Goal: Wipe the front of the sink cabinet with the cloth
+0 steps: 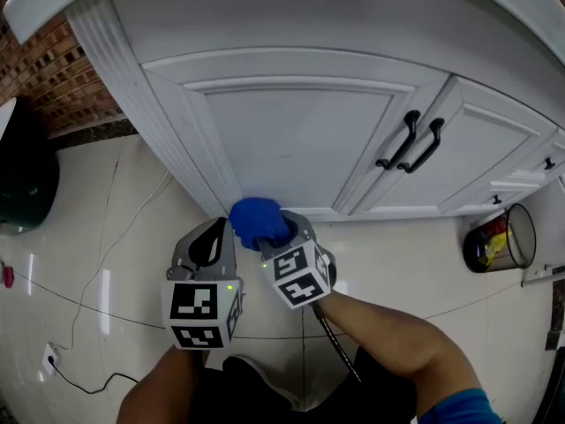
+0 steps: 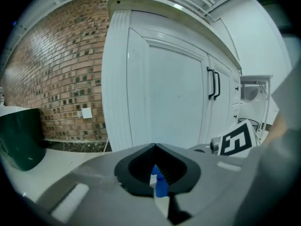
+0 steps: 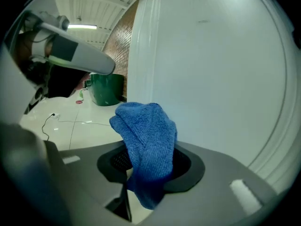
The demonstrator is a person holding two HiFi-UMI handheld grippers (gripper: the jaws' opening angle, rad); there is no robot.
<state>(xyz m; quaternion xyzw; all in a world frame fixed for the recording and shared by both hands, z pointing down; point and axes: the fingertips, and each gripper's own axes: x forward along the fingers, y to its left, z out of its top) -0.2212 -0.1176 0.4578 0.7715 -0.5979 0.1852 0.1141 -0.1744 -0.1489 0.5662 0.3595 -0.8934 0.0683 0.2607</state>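
Pale tiled floor (image 1: 132, 237) runs under a white cabinet (image 1: 300, 140), with a brick wall (image 1: 53, 87) and a dark green bin (image 1: 22, 175) at far left and a thin cable (image 1: 97, 281) trailing across the tiles. From the bottom edge of the head view the person's left arm reaches up, mostly hidden beneath the marker cube (image 1: 201, 312). The left gripper (image 1: 214, 237) points at the foot of the cabinet's fluted corner post, its jaws closed tip to tip on nothing I can name. Just to its right, almost side by side, the right gripper (image 1: 287, 228) is clamped on the blue cloth (image 1: 256, 222). The cloth stands up bunched from the jaws at the cabinet's bottom edge, by the lower left corner of the left door, though whether it presses on the wood cannot be told. The bare right forearm (image 1: 397, 334) comes in slanting from the lower right, with a blue sleeve (image 1: 459, 406) at the elbow. Both cubes carry only black-and-white square patterns. Further right, paired black handles (image 1: 410, 141) sit where the two doors meet, and a wire basket (image 1: 508, 237) stands on the floor.
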